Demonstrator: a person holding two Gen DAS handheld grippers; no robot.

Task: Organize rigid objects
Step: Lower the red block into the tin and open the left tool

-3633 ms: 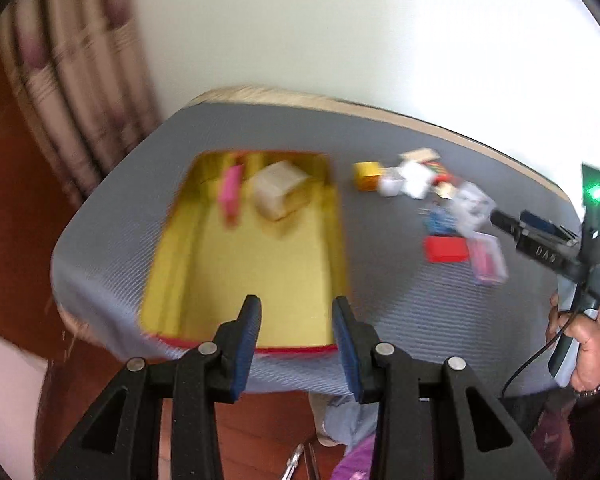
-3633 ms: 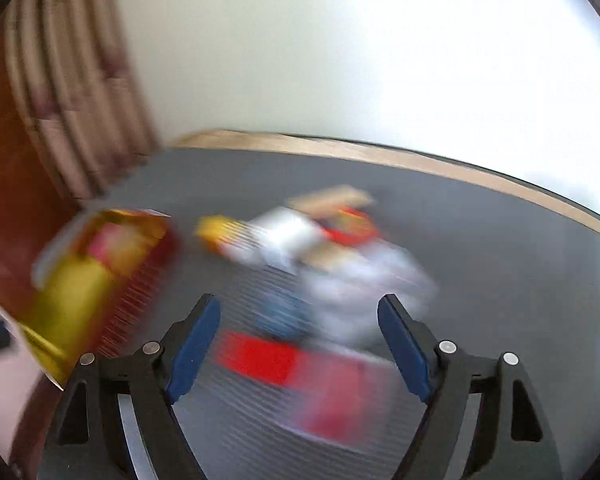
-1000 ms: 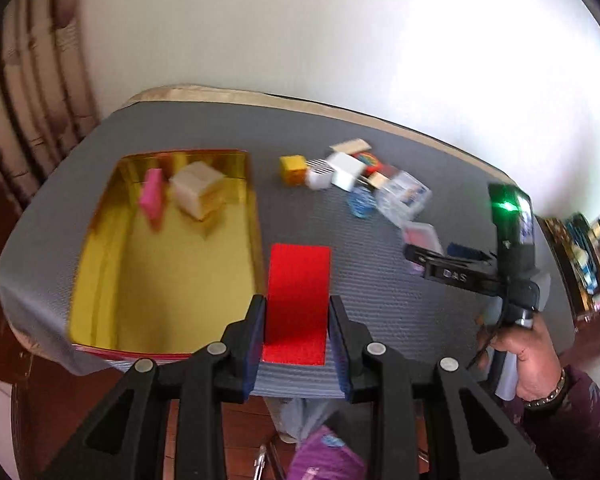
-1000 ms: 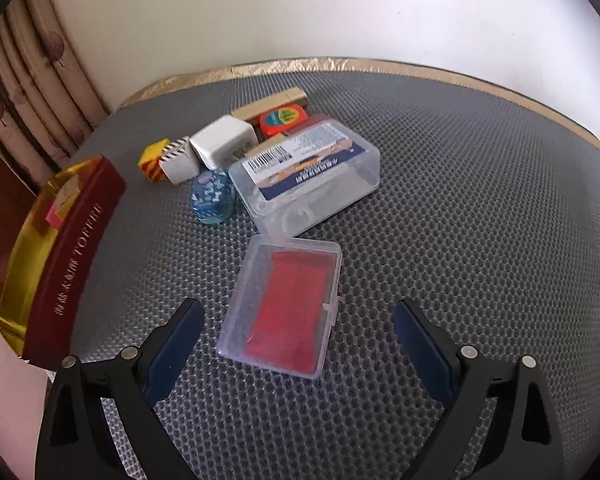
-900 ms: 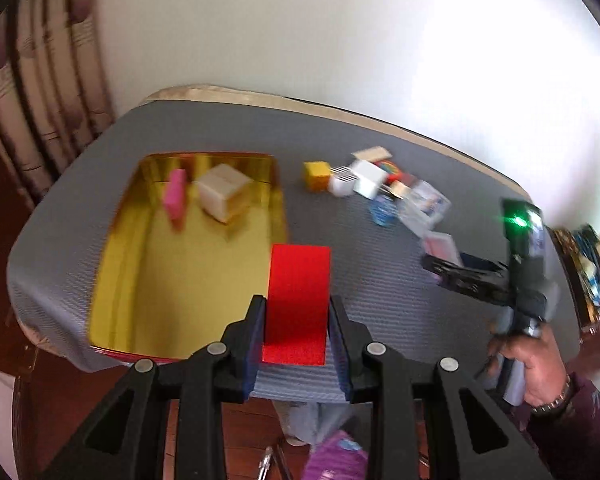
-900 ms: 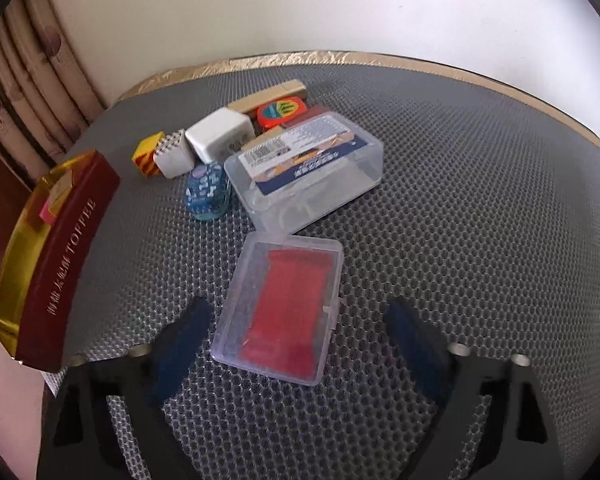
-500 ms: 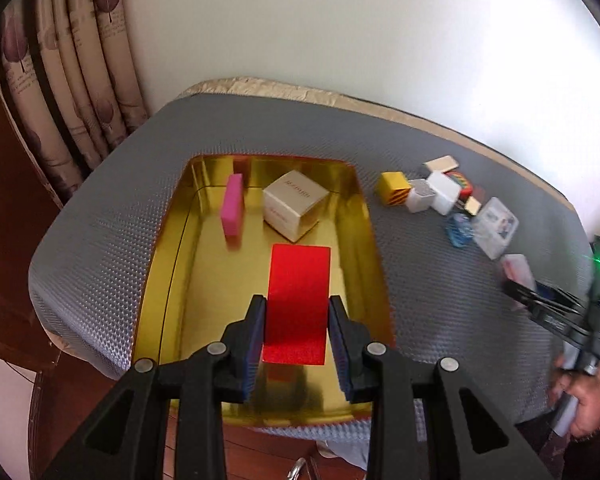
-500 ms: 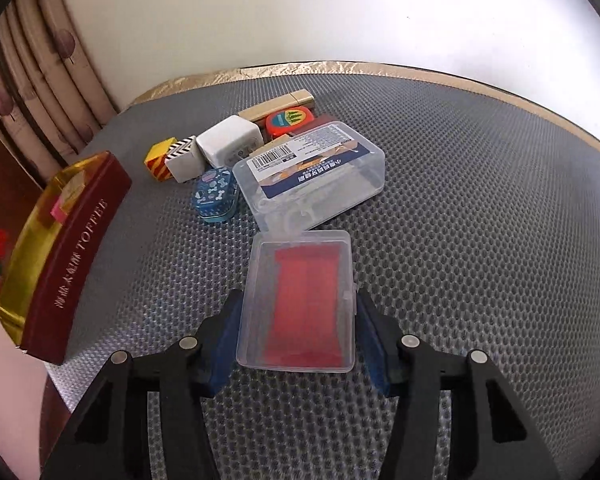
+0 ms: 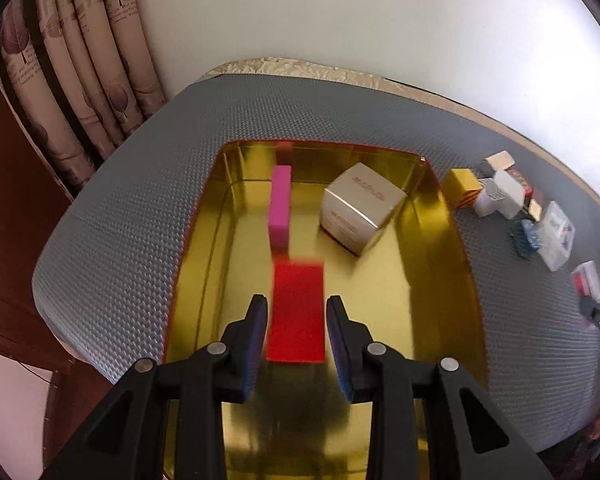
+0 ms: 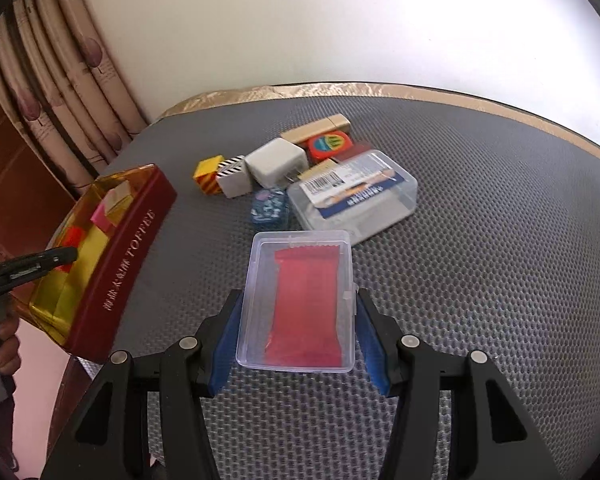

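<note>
My left gripper (image 9: 297, 320) hangs over the gold-lined toffee tin (image 9: 204, 240). Its jaws stand apart, and a flat red box (image 9: 297, 312), blurred, sits between them without touching the pads. A pink block (image 9: 281, 204) and a cream cube box (image 9: 358, 206) lie in the tin. My right gripper (image 10: 298, 322) is shut on a small clear case (image 10: 298, 300) with a red packet inside, held just above the grey mat (image 10: 500, 280). The tin also shows in the right wrist view (image 10: 124, 256).
Beyond the clear case lie a larger clear labelled box (image 10: 356, 196), a blue patterned piece (image 10: 269, 205), a white charger cube (image 10: 275, 162), a striped cube (image 10: 233, 182), a yellow cube (image 10: 209, 174), a wooden bar (image 10: 318, 130) and a round red item (image 10: 328, 146). Curtains (image 9: 72, 80) hang at the left.
My left gripper carried the red box over the tin, then opened; the box now sits loose and lower between the jaws. My right gripper closed on the small clear case and lifted it slightly.
</note>
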